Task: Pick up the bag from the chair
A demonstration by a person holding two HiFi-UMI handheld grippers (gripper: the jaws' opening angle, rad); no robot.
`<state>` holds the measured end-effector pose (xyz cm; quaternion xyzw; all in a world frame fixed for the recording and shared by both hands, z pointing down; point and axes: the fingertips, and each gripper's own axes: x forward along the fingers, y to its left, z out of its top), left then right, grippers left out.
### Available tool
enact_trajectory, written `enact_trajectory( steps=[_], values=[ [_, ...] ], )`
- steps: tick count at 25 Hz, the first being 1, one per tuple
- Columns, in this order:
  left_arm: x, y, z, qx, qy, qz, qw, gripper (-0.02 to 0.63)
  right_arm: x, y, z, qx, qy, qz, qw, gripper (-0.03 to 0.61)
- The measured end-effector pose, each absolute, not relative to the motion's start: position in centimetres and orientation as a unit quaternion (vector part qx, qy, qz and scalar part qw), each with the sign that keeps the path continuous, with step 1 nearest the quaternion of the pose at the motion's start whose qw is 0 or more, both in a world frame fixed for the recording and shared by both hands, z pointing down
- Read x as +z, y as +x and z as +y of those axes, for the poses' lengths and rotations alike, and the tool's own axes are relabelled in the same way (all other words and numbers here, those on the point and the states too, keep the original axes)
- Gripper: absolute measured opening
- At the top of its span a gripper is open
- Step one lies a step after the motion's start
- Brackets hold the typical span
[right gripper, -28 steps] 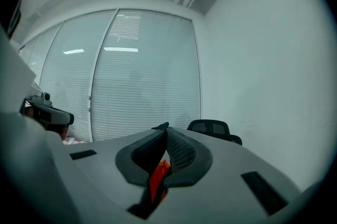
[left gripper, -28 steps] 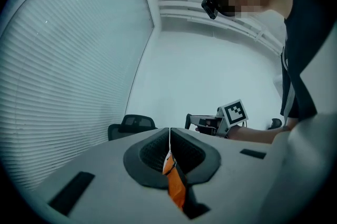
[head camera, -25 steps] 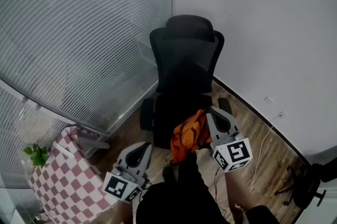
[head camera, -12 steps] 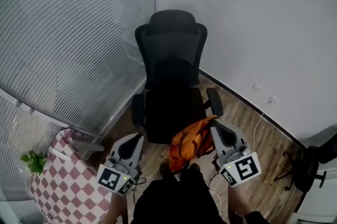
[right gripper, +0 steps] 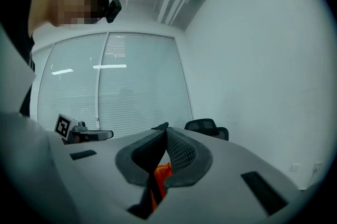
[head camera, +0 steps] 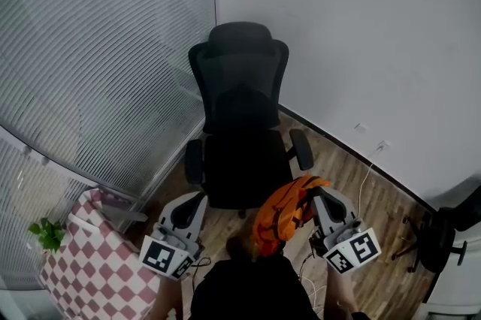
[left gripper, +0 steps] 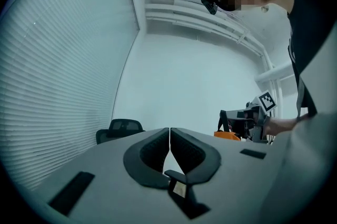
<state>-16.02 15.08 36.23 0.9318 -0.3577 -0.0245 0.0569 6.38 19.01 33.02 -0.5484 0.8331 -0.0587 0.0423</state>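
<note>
The orange bag [head camera: 283,210] hangs from my right gripper [head camera: 317,188], clear of the black office chair [head camera: 239,131], whose seat is bare. In the right gripper view the jaws are shut on a black strap and orange fabric of the bag [right gripper: 159,178], at my right gripper [right gripper: 165,132]. My left gripper [head camera: 191,202] is at the lower left, near the chair's front, shut with nothing between its jaws; in its own view my left gripper [left gripper: 169,133] points up at the wall, with the bag [left gripper: 228,135] small at the right.
A glass wall with blinds [head camera: 98,55] runs along the left and a white wall [head camera: 361,33] behind the chair. A red-and-white checked cloth [head camera: 94,258] and a small plant [head camera: 46,233] are at the lower left. A white cable [head camera: 366,183] lies on the wood floor, and another dark chair base [head camera: 440,247] stands at the right.
The right gripper has carried the orange bag back off the chair seat toward me and to the right. The view has drawn away from the chair; the left gripper stays shut and low.
</note>
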Motion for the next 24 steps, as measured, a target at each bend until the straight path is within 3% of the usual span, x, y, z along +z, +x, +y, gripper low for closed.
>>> enact_trajectory(
  steps=[24],
  values=[
    [36.0,-14.6,17.5,-0.024,0.934,-0.353,0.056,0.034,33.8,9.2,21.8,-0.062,-0.57,0.819,0.035,0.023]
  ],
)
